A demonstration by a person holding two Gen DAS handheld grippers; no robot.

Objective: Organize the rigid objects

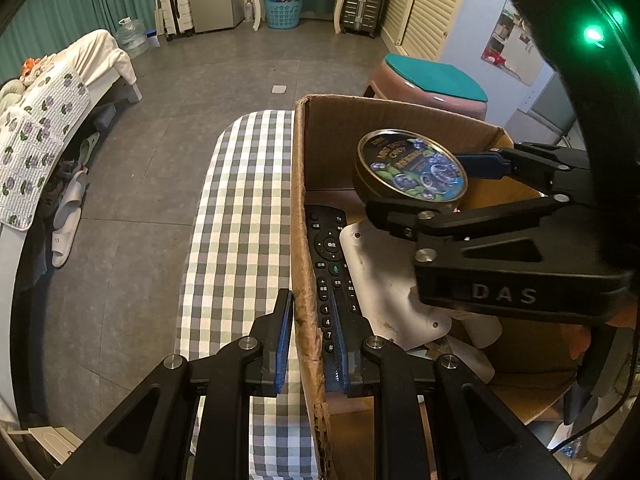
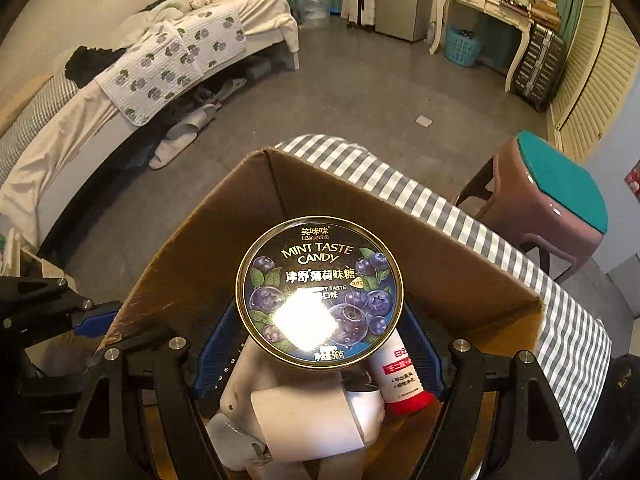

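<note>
A cardboard box (image 1: pixel 298 216) stands on the checked table (image 1: pixel 240 216). My left gripper (image 1: pixel 308 344) straddles the box's left wall, its jaws a little apart around it. My right gripper (image 2: pixel 320 344) is shut on a round candy tin (image 2: pixel 320 292) with a blueberry lid and holds it over the open box (image 2: pixel 192 248); the tin shows in the left wrist view (image 1: pixel 412 172) too. In the box lie a black remote (image 1: pixel 330 256), a white plastic piece (image 1: pixel 384 276), a white roll (image 2: pixel 304 420) and a white bottle with a red cap (image 2: pixel 404 376).
A pink stool with a teal cushion (image 2: pixel 552 200) stands beside the table. A bed (image 2: pixel 120 92) with slippers under it lies to the left. A desk, a blue basket (image 1: pixel 282 12), suitcases and a small fridge stand along the far wall.
</note>
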